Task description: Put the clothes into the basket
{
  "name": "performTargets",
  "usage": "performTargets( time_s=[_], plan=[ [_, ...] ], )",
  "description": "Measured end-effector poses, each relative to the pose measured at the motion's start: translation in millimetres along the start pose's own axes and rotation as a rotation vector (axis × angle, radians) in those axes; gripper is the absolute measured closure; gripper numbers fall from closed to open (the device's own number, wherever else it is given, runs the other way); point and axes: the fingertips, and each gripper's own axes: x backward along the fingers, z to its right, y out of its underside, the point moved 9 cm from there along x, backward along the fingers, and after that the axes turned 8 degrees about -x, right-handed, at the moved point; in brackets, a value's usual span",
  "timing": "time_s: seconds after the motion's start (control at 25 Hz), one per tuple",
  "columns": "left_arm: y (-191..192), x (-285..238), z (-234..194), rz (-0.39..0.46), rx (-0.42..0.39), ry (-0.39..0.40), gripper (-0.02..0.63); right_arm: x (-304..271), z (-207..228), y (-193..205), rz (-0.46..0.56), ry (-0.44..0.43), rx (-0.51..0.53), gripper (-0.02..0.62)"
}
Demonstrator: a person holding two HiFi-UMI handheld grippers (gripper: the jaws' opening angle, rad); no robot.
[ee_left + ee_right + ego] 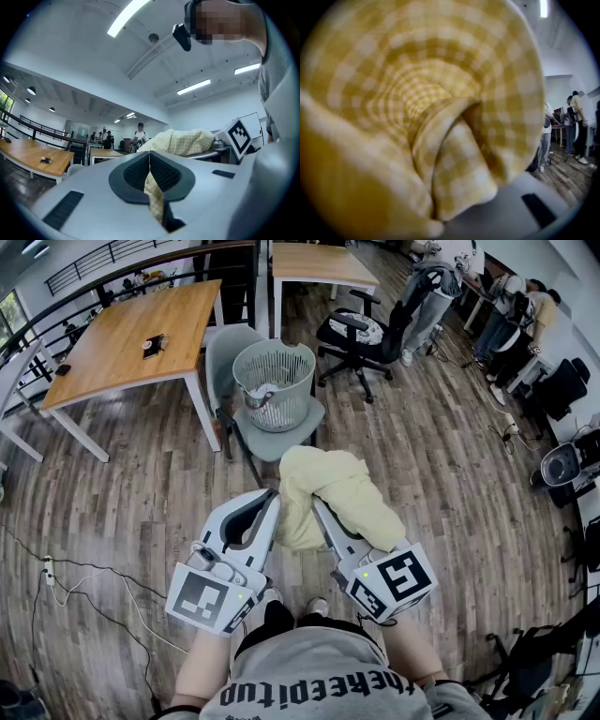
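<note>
A yellow checked garment (pixel 330 495) hangs bunched between my two grippers, above the wooden floor. My left gripper (pixel 272 497) is shut on a thin strip of it; in the left gripper view that strip (pixel 153 188) is pinched between the dark pads, at the left gripper (pixel 149 161). The rest of the garment lies piled on my right gripper (pixel 317 506), whose tips it hides. In the right gripper view the checked cloth (pixel 422 108) fills nearly the whole frame, and only one grey finger (pixel 508 213) shows below. The pale mesh basket (pixel 274 381) stands ahead on a grey chair, with white cloth inside.
The grey chair (pixel 286 439) bearing the basket sits beside a wooden table (pixel 131 334). A black office chair (pixel 366 329) and a second table (pixel 319 263) stand beyond it. Cables (pixel 56 577) trail on the floor at left. People stand at the far right (pixel 516 306).
</note>
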Motion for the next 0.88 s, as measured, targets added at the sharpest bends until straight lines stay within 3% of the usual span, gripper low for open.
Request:
performTargets(
  time_s=[0.88],
  plan=[
    [19, -2, -59, -0.009, 0.020, 0.038, 0.591, -51, -13, 9, 0.005, 0.065, -0.031, 0.469]
  ],
)
